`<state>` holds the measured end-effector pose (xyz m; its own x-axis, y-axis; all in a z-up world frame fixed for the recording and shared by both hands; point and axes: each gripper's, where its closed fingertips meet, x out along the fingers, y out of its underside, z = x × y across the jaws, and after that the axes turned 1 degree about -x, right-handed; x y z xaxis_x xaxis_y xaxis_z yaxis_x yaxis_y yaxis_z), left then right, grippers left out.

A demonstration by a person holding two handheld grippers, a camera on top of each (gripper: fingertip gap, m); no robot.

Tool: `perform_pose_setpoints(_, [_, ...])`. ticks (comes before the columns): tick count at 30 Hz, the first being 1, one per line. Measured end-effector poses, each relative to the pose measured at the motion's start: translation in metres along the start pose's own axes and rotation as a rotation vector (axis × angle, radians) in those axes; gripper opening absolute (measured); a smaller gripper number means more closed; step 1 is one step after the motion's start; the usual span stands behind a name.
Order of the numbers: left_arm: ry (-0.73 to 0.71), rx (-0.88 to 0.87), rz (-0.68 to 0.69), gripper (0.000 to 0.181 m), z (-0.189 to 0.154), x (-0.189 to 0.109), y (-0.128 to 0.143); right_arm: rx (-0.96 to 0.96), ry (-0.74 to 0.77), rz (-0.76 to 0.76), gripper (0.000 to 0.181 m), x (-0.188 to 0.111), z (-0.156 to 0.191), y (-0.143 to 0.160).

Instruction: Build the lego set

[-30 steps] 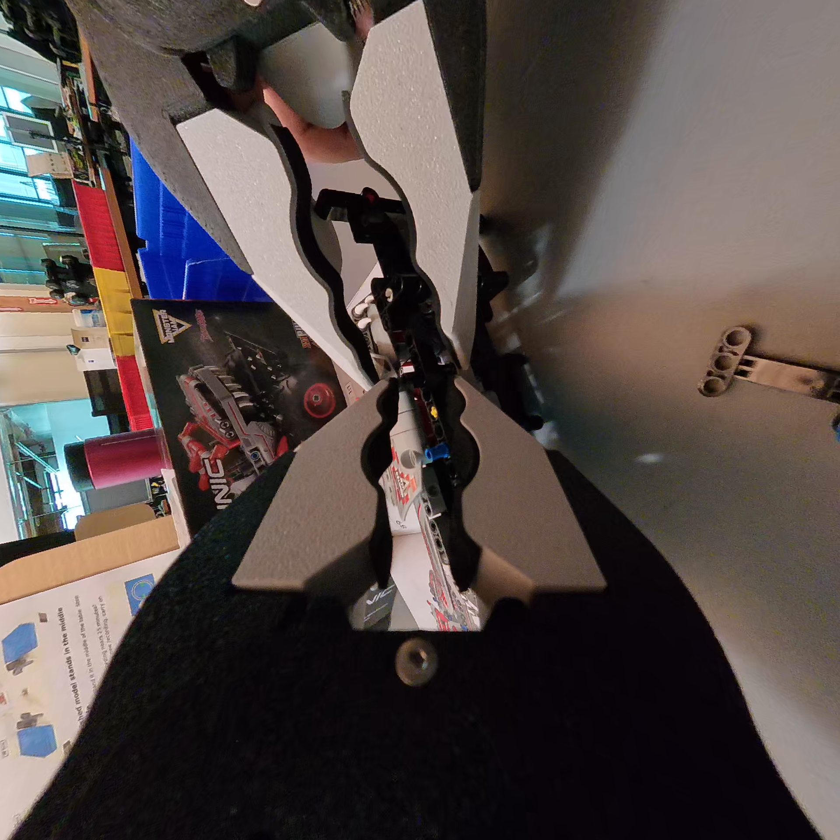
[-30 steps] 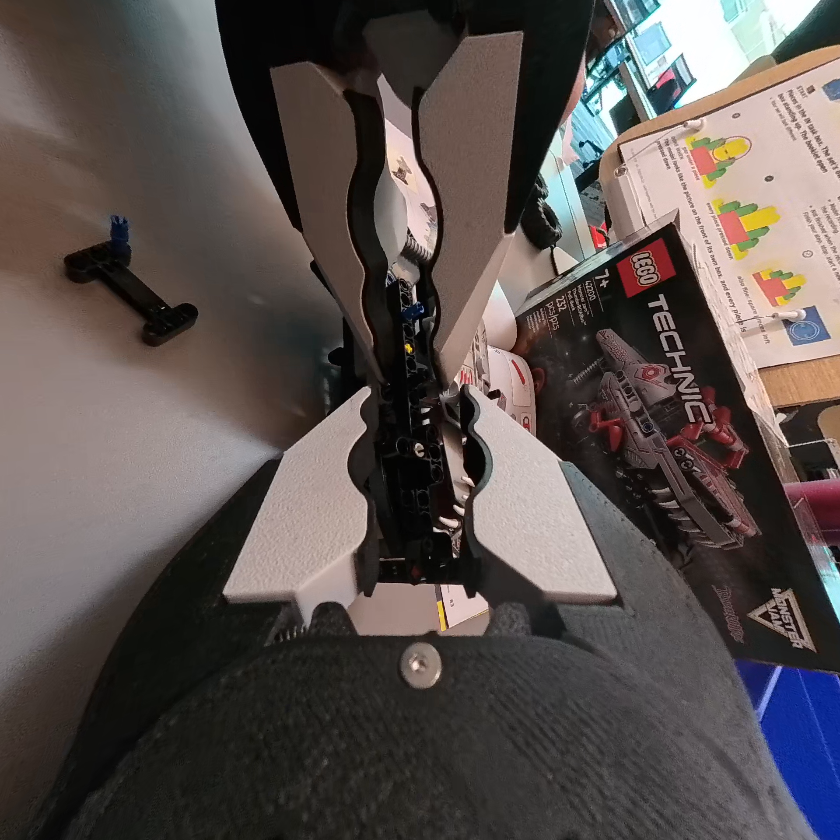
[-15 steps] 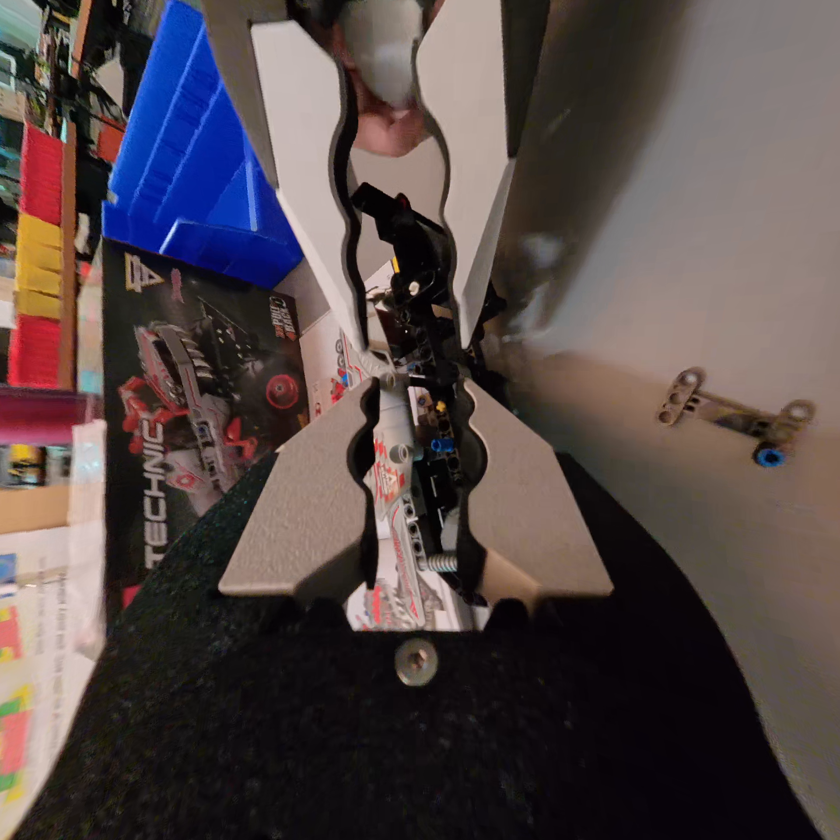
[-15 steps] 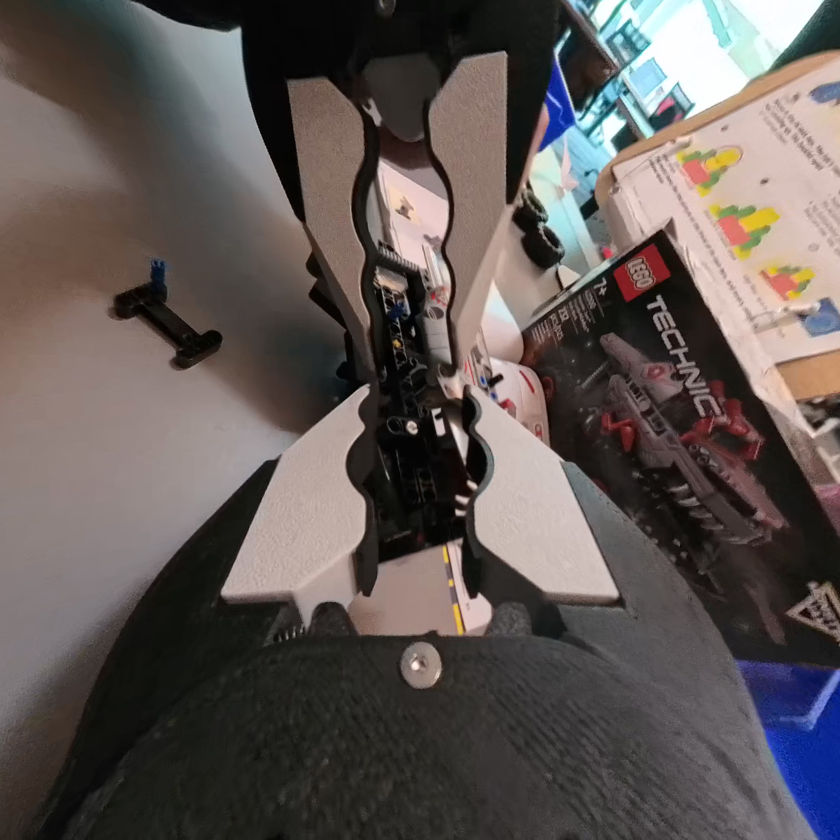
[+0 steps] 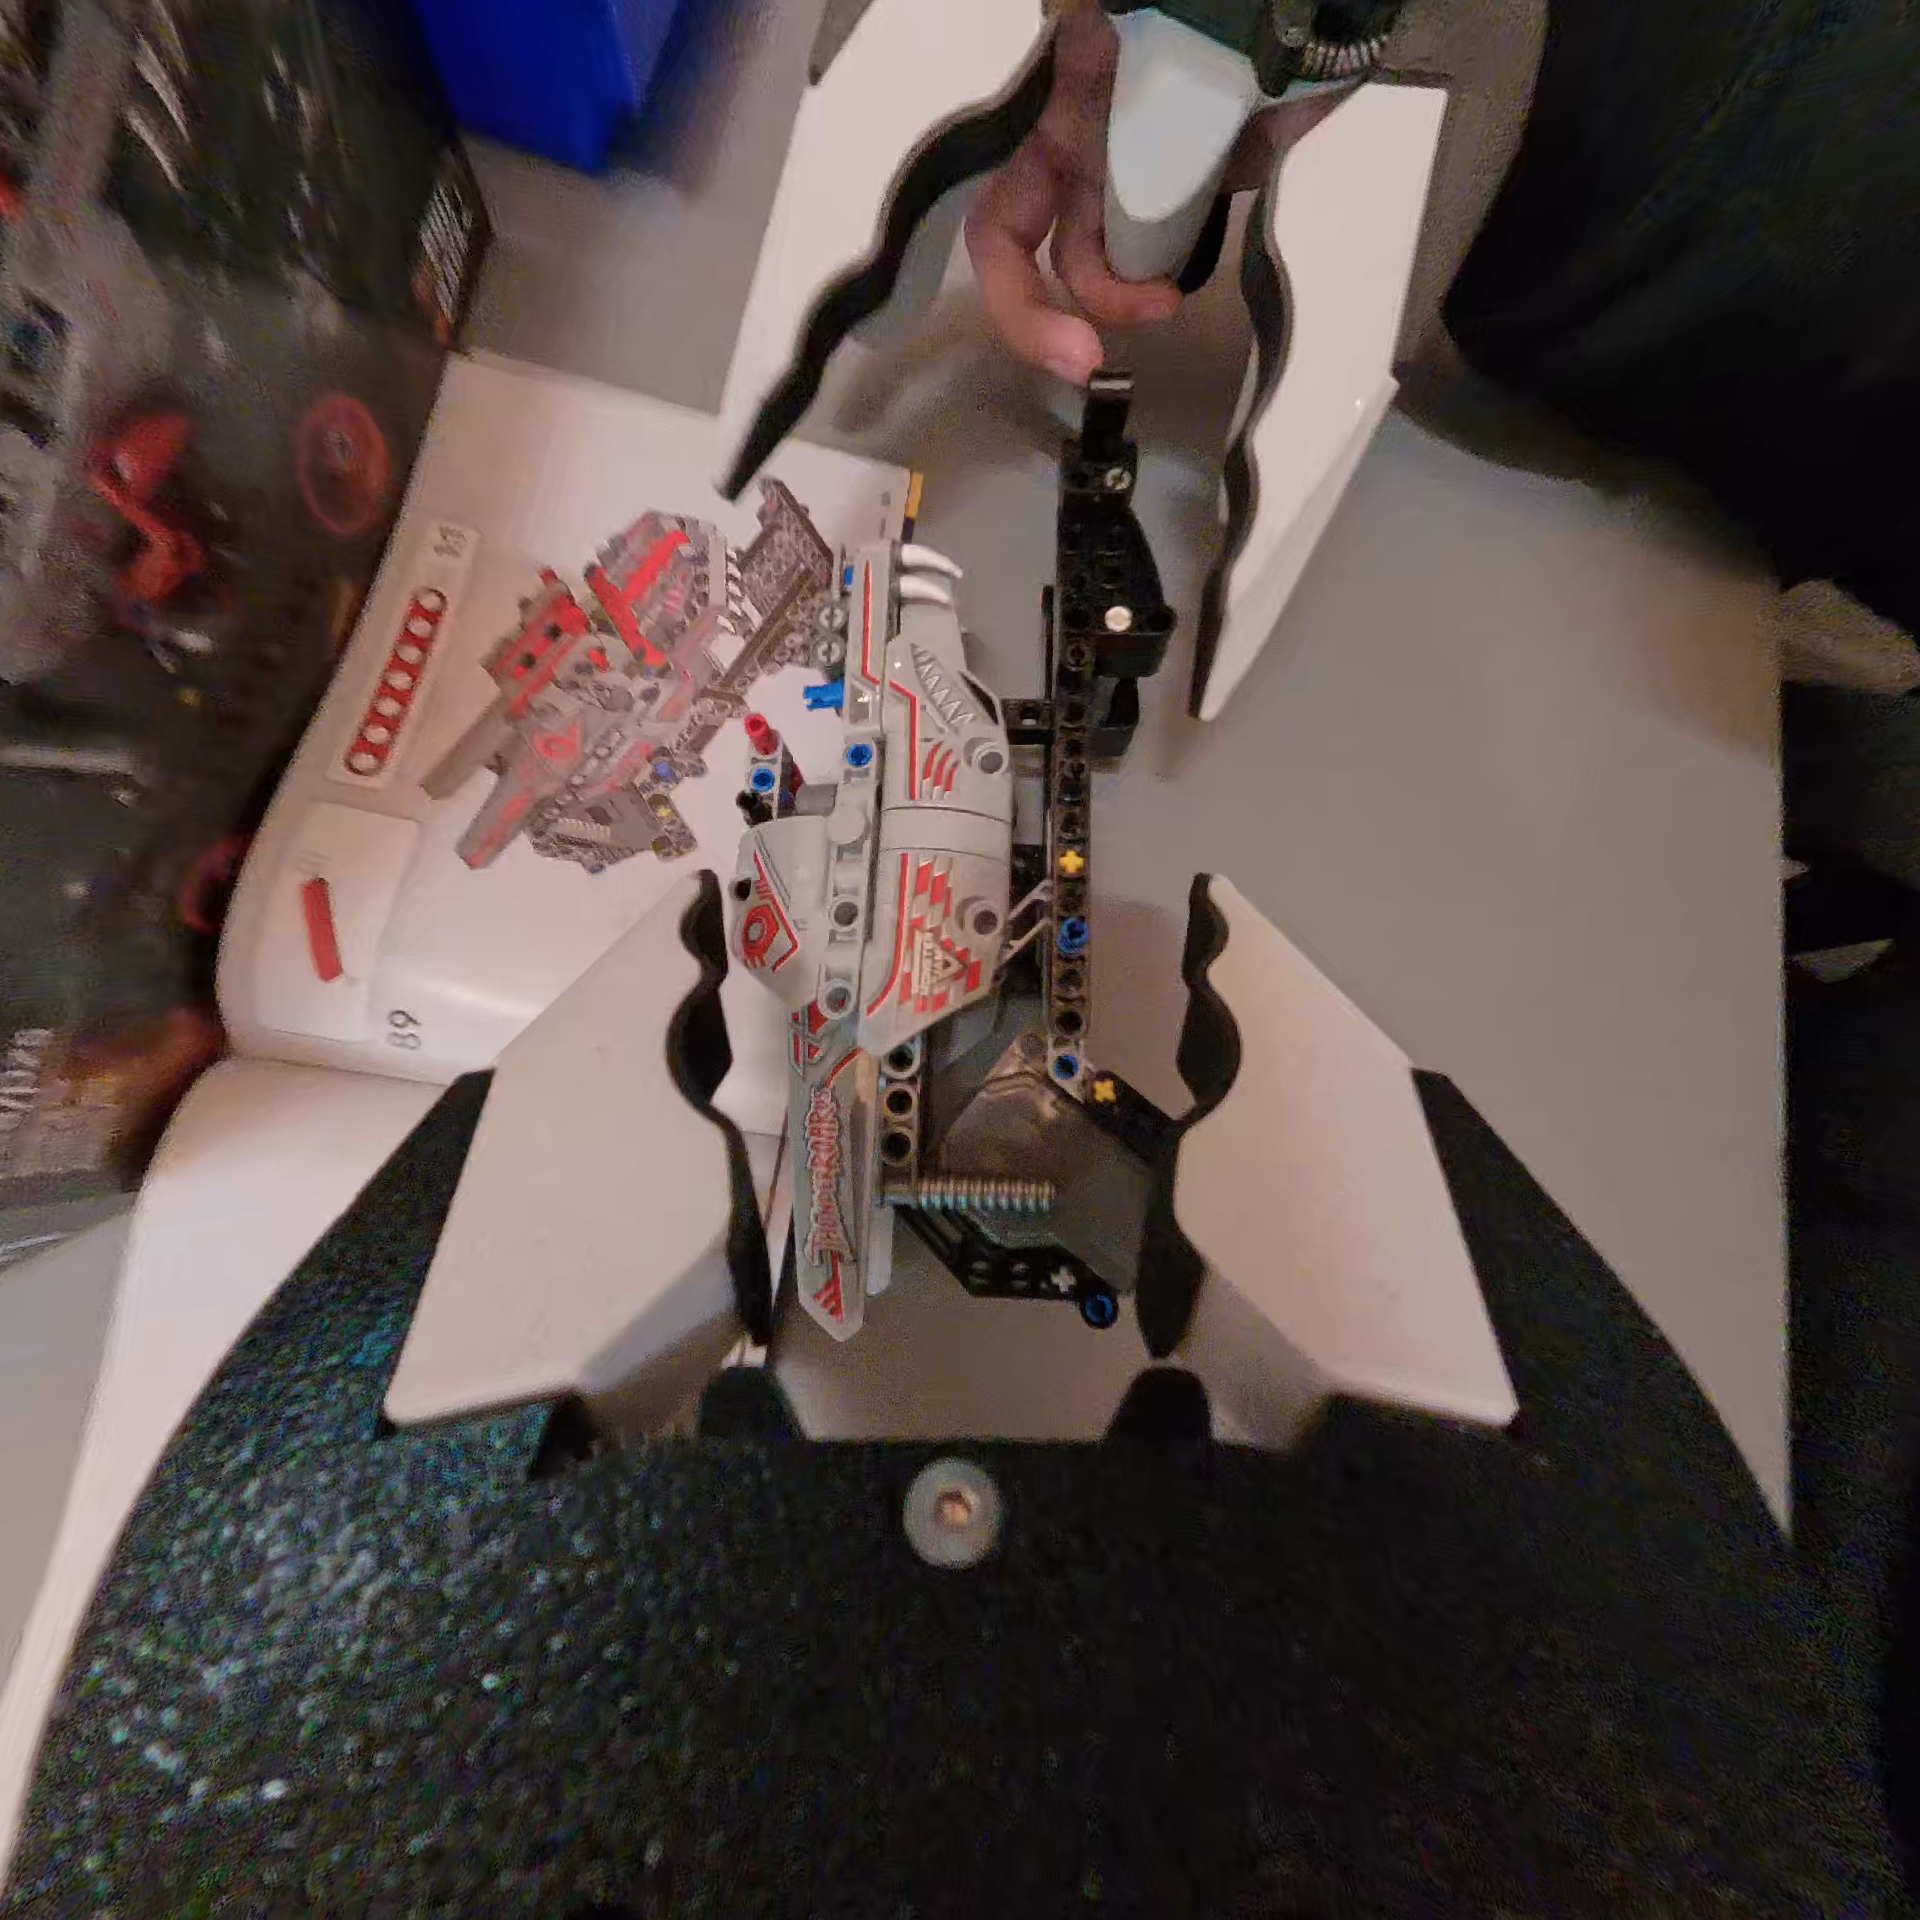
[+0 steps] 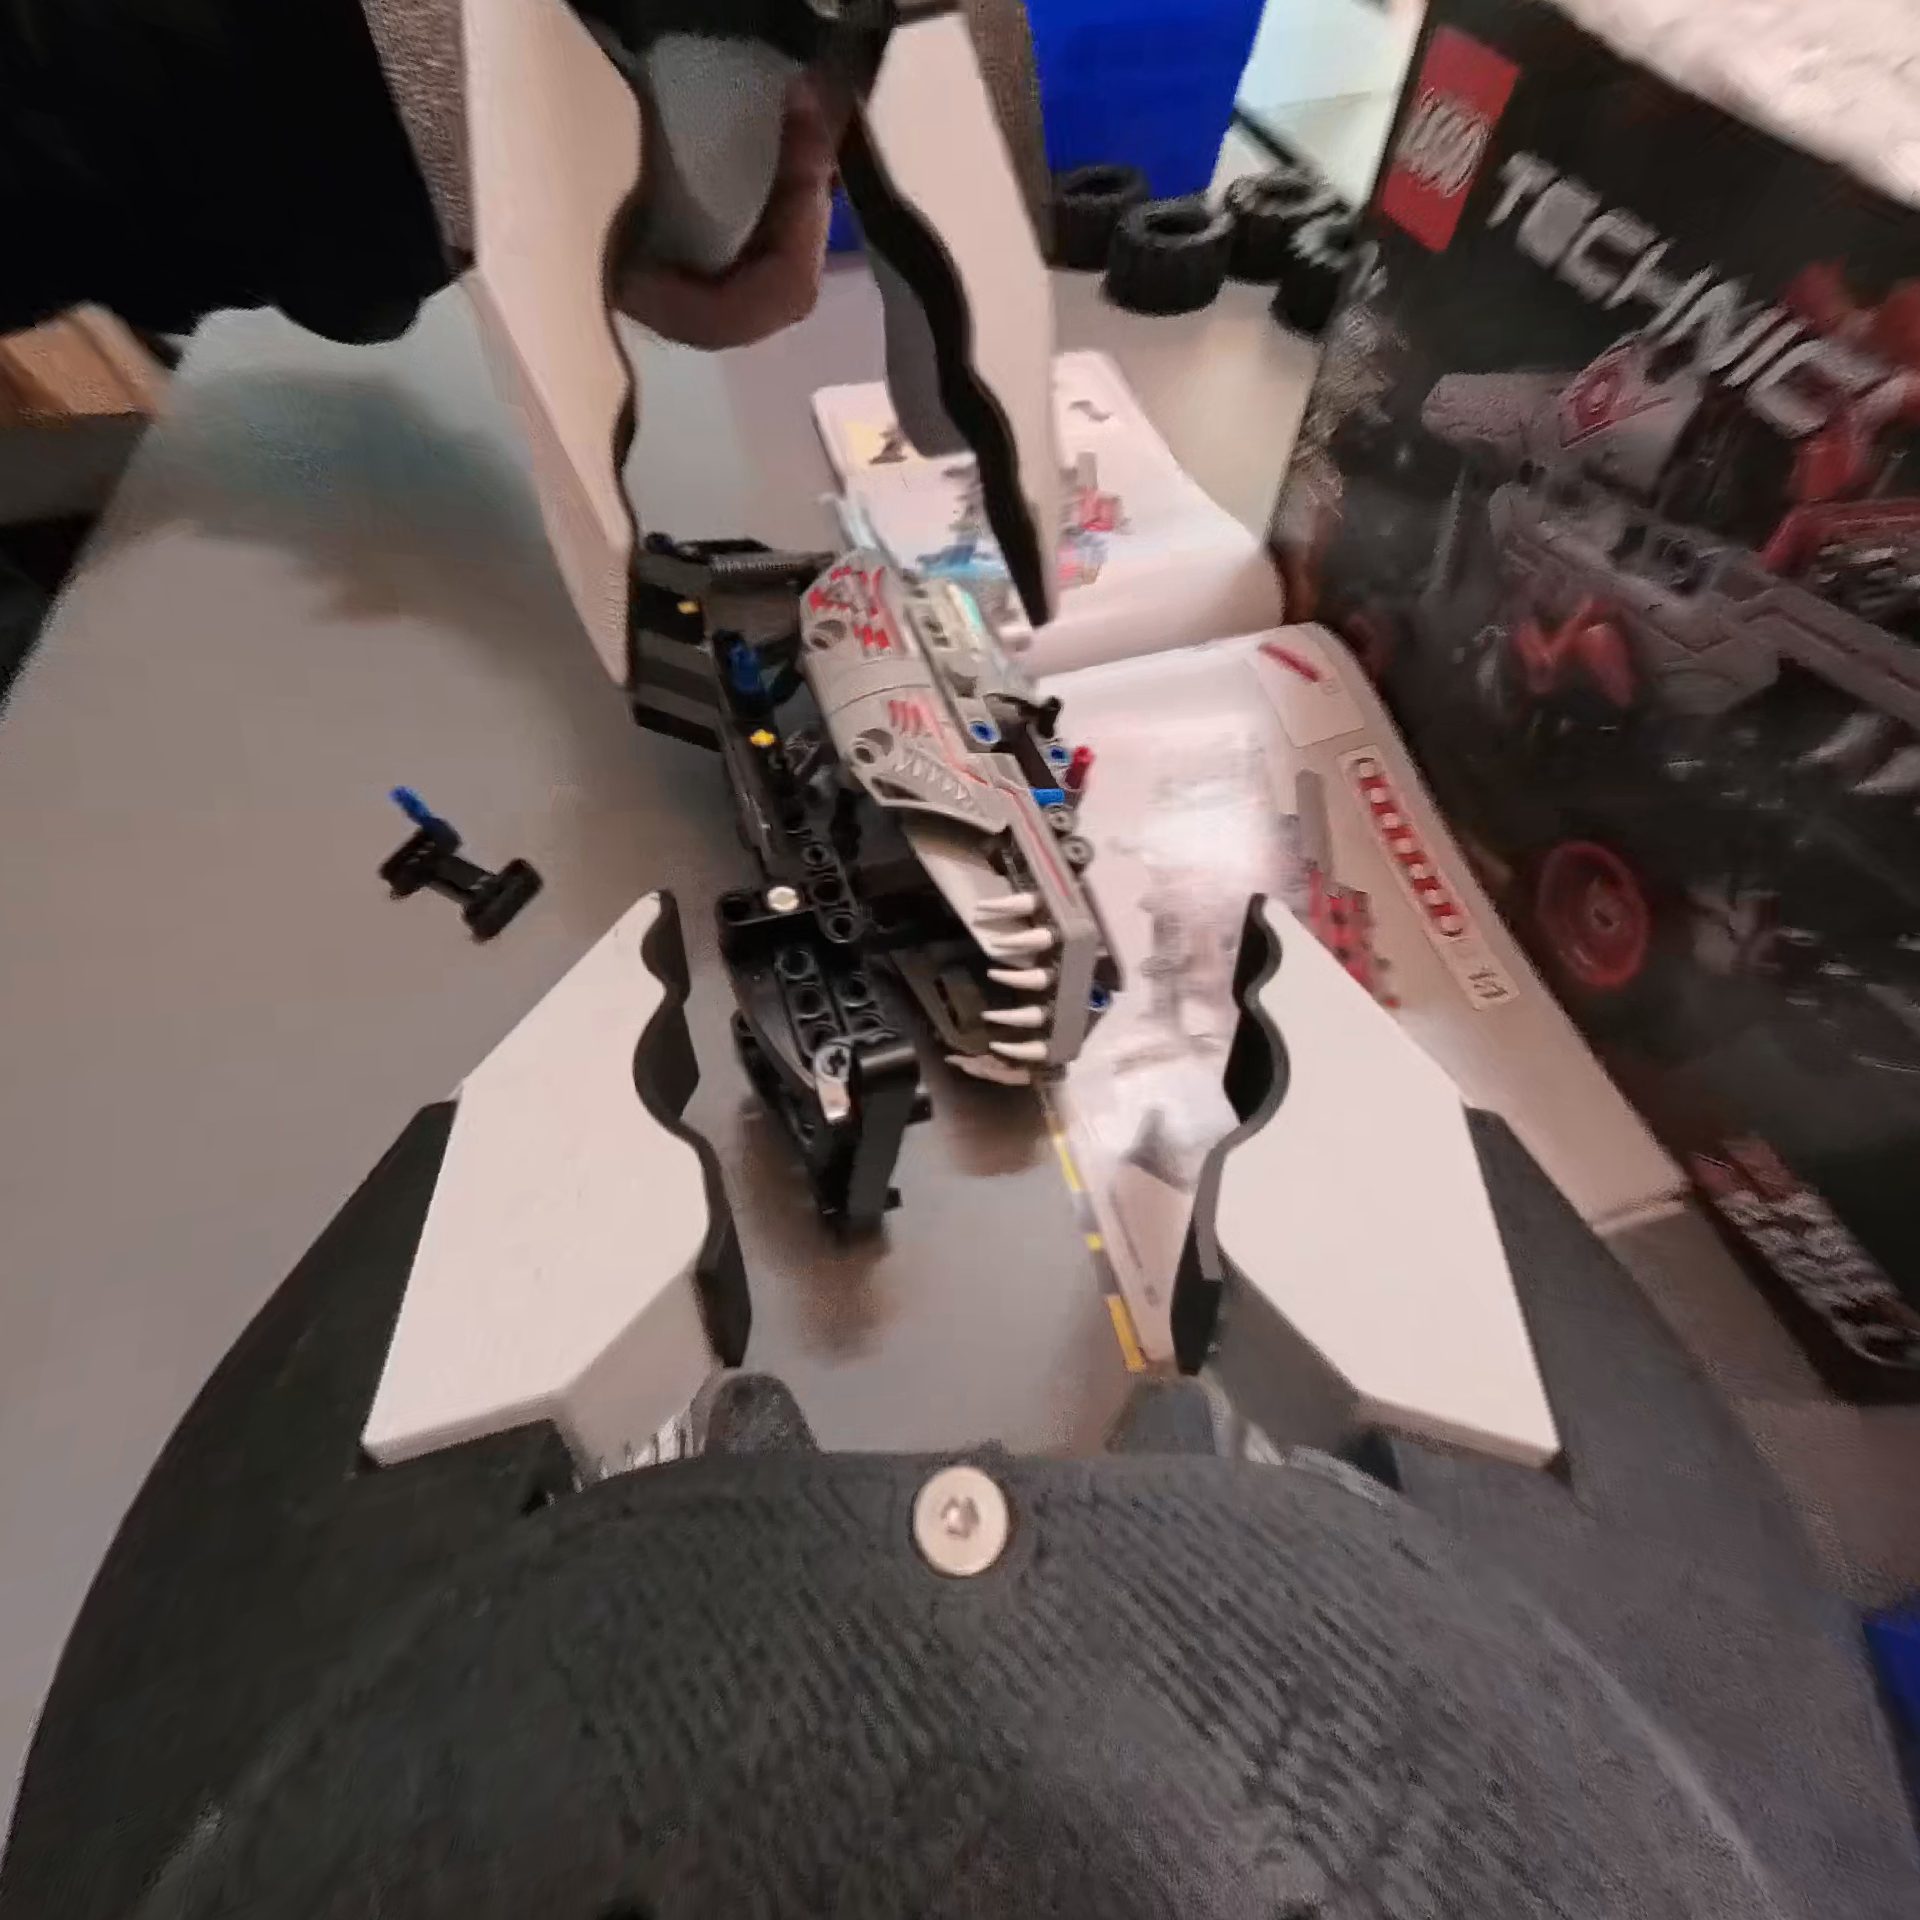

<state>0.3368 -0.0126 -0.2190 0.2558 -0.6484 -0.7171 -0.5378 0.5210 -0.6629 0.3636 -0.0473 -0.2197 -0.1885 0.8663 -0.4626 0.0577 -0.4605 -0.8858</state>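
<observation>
The part-built model, a grey shark-like shell with red markings on a black beam frame (image 5: 914, 862), lies on the grey table between both grippers. My left gripper (image 5: 956, 894) is open, its fingers either side of the model's spring end, not clamping it. My right gripper (image 6: 956, 914) is open, its fingers either side of the toothed front end (image 6: 935, 790). Each view shows the other gripper opposite, also open: the right gripper (image 5: 977, 592) and the left gripper (image 6: 826, 639). A person's hand (image 5: 1049, 270) holds the right gripper's handle.
The open instruction booklet (image 5: 416, 831) lies beside the model (image 6: 1195, 935). The set's box (image 6: 1610, 520) stands behind it. A small black piece with a blue pin (image 6: 457, 873) lies on the table. Black tyres (image 6: 1164, 249) and a blue bin (image 5: 561, 73) sit farther back. There is about 6 cm between the tips of the two grippers.
Both grippers were shut on the model and have opened and let it go. Both views have swung round, and the model now lies on the table.
</observation>
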Motion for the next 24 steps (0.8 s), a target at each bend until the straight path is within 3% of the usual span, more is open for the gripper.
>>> perform_pose_setpoints(2, [-0.002, -0.053, 0.037, 0.086, 0.007, 0.007, 0.003, 0.001, -0.047, 0.069, 0.101, 0.009, 0.007, 0.011])
perform_pose_setpoints(7, [-0.035, -0.013, 0.149, 0.082, 0.004, 0.018, 0.018, -0.135, 0.066, 0.108, 0.081, 0.014, 0.009, 0.02])
perform_pose_setpoints(14, [-0.286, 0.38, 0.107, 0.079, -0.021, 0.012, 0.023, -0.412, 0.325, 0.085, 0.082, 0.003, 0.042, 0.016])
perform_pose_setpoints(16, [-0.365, 0.507, 0.074, 0.079, -0.033, 0.013, 0.023, -0.42, 0.331, 0.125, 0.086, 0.002, 0.057, 0.022])
perform_pose_setpoints(18, [-0.463, 0.636, 0.057, 0.079, -0.04, 0.011, 0.023, -0.356, 0.281, 0.111, 0.091, -0.002, 0.076, 0.02])
perform_pose_setpoints(20, [-0.549, 0.723, 0.045, 0.079, -0.044, 0.009, 0.022, -0.206, 0.237, -0.014, 0.1, -0.015, 0.091, 0.002])
perform_pose_setpoints(23, [-0.631, 0.824, 0.014, 0.079, -0.049, 0.007, 0.021, 0.088, 0.324, -0.189, 0.113, -0.042, 0.076, -0.018])
perform_pose_setpoints(24, [-0.66, 0.864, 0.008, 0.079, -0.051, 0.006, 0.021, 0.186, 0.322, -0.2, 0.108, -0.042, 0.072, -0.014])
